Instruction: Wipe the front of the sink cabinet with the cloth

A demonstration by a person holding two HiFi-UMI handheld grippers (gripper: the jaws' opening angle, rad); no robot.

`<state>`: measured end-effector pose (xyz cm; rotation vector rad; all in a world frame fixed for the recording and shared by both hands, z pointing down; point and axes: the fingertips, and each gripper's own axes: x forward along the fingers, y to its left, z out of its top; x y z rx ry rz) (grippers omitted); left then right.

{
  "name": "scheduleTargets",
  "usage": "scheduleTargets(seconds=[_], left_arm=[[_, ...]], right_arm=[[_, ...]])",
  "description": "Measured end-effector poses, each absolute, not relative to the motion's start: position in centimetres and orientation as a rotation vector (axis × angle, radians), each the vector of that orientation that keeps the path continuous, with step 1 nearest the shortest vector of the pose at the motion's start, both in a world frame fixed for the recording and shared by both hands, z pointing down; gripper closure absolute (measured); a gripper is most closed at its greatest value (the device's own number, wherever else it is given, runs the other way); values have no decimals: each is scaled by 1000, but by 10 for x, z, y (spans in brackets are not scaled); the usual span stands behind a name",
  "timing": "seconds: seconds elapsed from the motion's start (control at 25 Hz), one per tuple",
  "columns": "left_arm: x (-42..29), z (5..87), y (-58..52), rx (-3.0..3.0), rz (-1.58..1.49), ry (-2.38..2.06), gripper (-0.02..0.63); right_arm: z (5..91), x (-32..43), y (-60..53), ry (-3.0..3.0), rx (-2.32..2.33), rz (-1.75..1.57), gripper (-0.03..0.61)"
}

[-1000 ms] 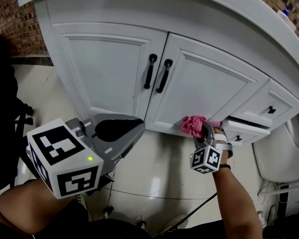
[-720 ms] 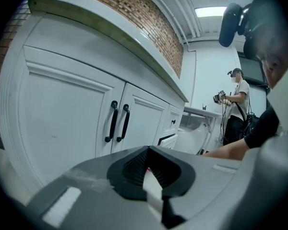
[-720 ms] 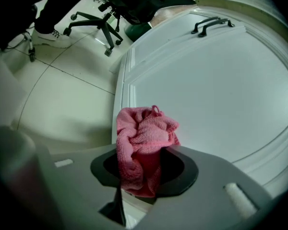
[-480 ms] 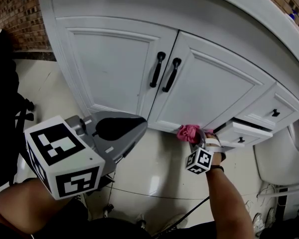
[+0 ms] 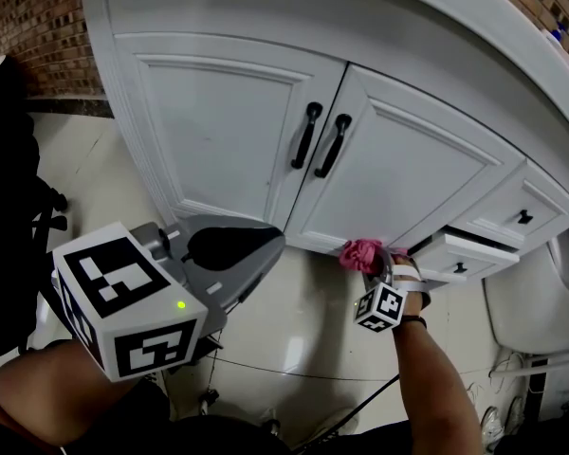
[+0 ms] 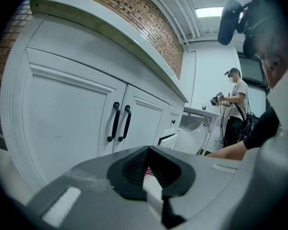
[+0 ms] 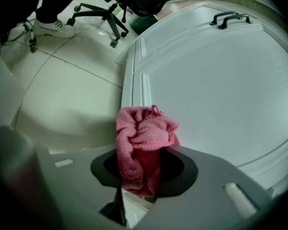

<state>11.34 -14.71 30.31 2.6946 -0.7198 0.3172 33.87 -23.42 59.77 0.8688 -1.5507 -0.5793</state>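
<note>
The pink cloth (image 5: 361, 253) (image 7: 144, 143) is bunched and pressed on the bottom edge of the right door (image 5: 408, 178) of the white sink cabinet (image 5: 218, 131), near the corner of the door's panel. The right tool (image 5: 375, 265) (image 7: 141, 176) is clamped on the cloth, with the cloth standing out beyond its jaws. Just to the right of it, a drawer (image 5: 460, 254) is a little open. Two black handles (image 5: 308, 136) stand side by side where the doors meet. The left tool (image 5: 229, 246) (image 6: 151, 176) is held low over the floor (image 5: 294, 320), away from the cabinet, its jaws together with nothing between them. In the left gripper view, a person (image 6: 235, 104) stands far behind, beside a tabletop.
</note>
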Motion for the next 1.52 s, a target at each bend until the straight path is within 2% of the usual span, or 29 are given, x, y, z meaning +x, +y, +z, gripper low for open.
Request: scheduleTargets(seconds=[0.64,0.8,1.16,1.52], left_arm=[[92,279,-141,2667,201,-767,611],[88,274,-139,2676,189,-781,611],[85,266,-127,2704,171,-743,611],[84,265,-125,2708,153,-724,611]], right_arm=[[573,311,-196,-1676,748,-369,436],[506,276,-189,-1757,799,-512,436],[288,234,-198,-1826,1187,-905,436],[179,216,-200,-1635,1410,-1211,434]])
